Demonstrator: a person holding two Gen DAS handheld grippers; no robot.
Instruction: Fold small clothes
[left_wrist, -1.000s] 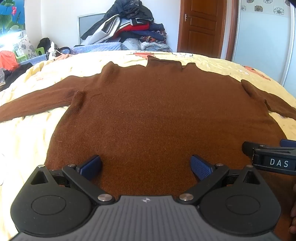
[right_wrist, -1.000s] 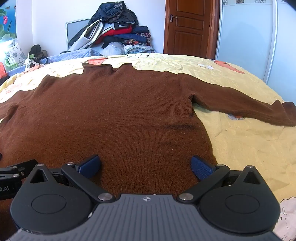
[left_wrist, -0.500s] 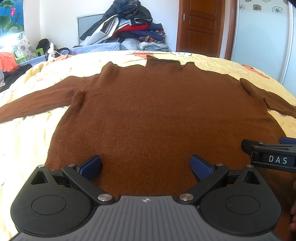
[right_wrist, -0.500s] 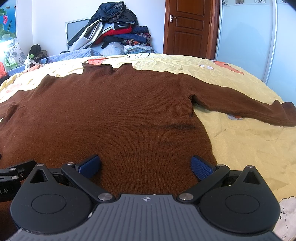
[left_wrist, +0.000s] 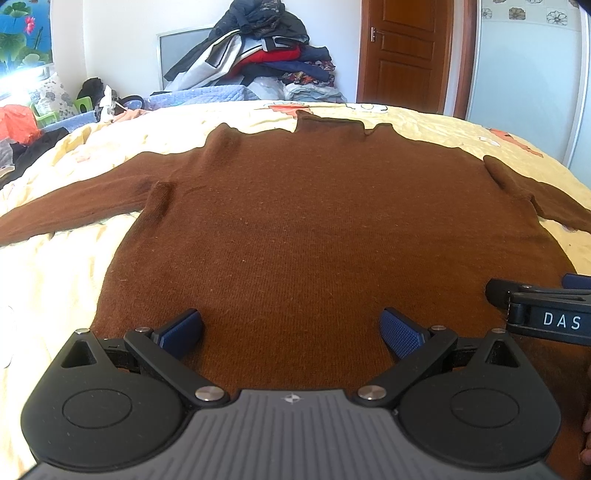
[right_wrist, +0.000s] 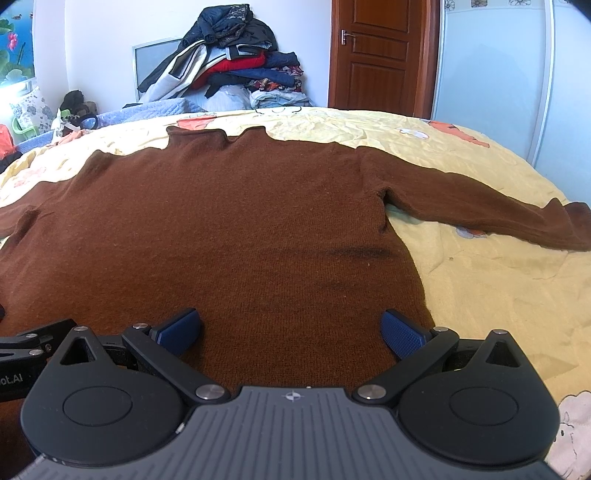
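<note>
A brown sweater (left_wrist: 314, 236) lies flat and face up on a bed covered by a yellow sheet (right_wrist: 491, 280) printed with small cartoon figures. Its collar points toward the far wall and its hem lies nearest the cameras. Both sleeves are spread out to the sides: the left sleeve (left_wrist: 74, 201) stretches toward the left edge of the bed, and the right sleeve (right_wrist: 491, 212) runs out over the sheet to the right. The left gripper (left_wrist: 291, 330) hovers low over the hem on the left part of the sweater, its blue-padded fingers (left_wrist: 183, 330) spread wide apart with nothing between them. The right gripper (right_wrist: 291, 330) sits just beside it over the right part of the hem, its fingers (right_wrist: 400, 332) likewise wide apart and holding nothing; whether either pair touches the knit cannot be told. Each gripper shows at the edge of the other's view. Nothing lies on top of the sweater. Beyond the head of the bed a tall pile of clothes (left_wrist: 258, 61) leans against the white wall, with a wooden door (right_wrist: 384, 55) to its right and a pale wardrobe panel (right_wrist: 491, 70) beside that. More clutter, including a green stool (left_wrist: 83, 105), sits at the far left.
</note>
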